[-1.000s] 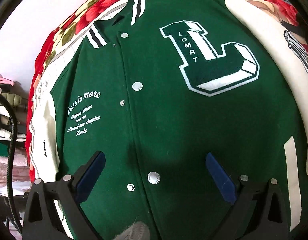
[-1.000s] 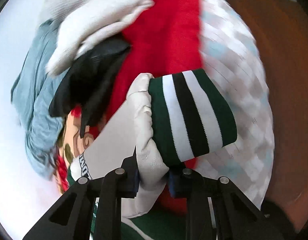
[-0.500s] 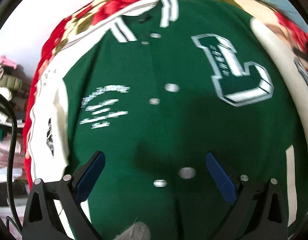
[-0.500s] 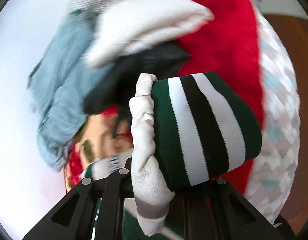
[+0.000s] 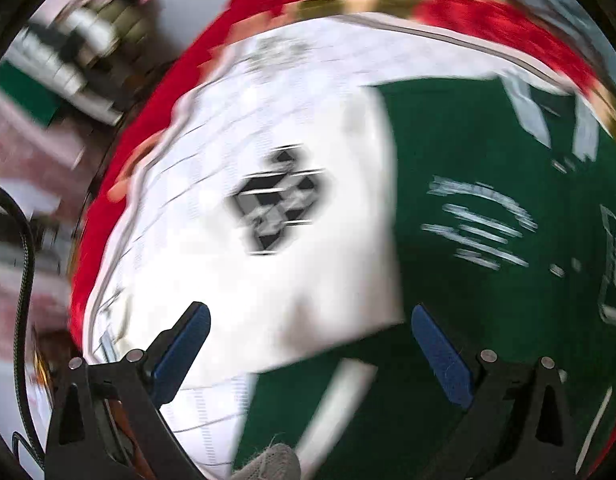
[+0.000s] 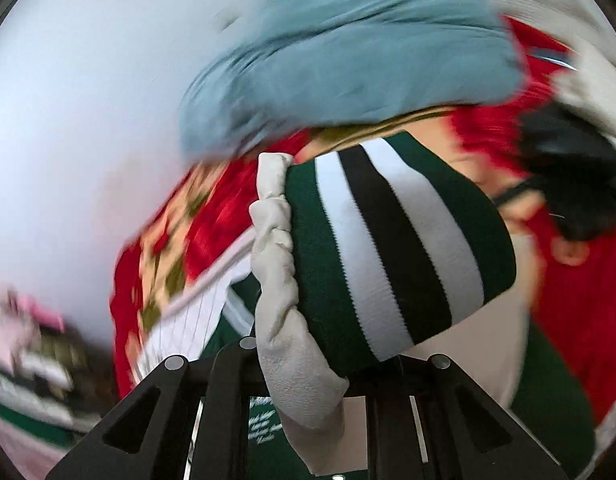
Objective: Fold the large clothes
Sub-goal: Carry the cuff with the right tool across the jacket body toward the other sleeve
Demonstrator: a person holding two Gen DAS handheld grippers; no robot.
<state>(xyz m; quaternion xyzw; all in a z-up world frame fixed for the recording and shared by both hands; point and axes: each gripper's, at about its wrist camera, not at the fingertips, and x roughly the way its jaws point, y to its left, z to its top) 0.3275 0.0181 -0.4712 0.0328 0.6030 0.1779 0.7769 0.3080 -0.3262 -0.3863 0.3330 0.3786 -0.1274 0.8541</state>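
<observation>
A green varsity jacket [image 5: 487, 280] with white sleeves lies front up on a red floral blanket [image 5: 168, 92]. In the blurred left wrist view, my left gripper [image 5: 308, 312] hangs open above the jacket's white sleeve [image 5: 248, 280], near its black checkered patch [image 5: 280, 204], with nothing between its blue pads. My right gripper [image 6: 327, 368] is shut on the other sleeve's end. The gathered white leather [image 6: 284, 320] and the green, white and black striped cuff [image 6: 395, 256] bulge out in front of its fingers. The cuff is held up above the jacket body [image 6: 264, 432].
A blue garment [image 6: 347, 60], a black one [image 6: 567, 168] and a red one [image 6: 579, 320] lie piled beyond the cuff. Stacked clothes [image 5: 68, 60] sit off the blanket's left edge. A black cable [image 5: 24, 280] runs beside my left gripper. A white wall [image 6: 68, 120] stands behind.
My left gripper swept from the jacket's snap front over to its white sleeve, still open. My right gripper rose and rolled, carrying the cuff from the clothes pile toward the jacket.
</observation>
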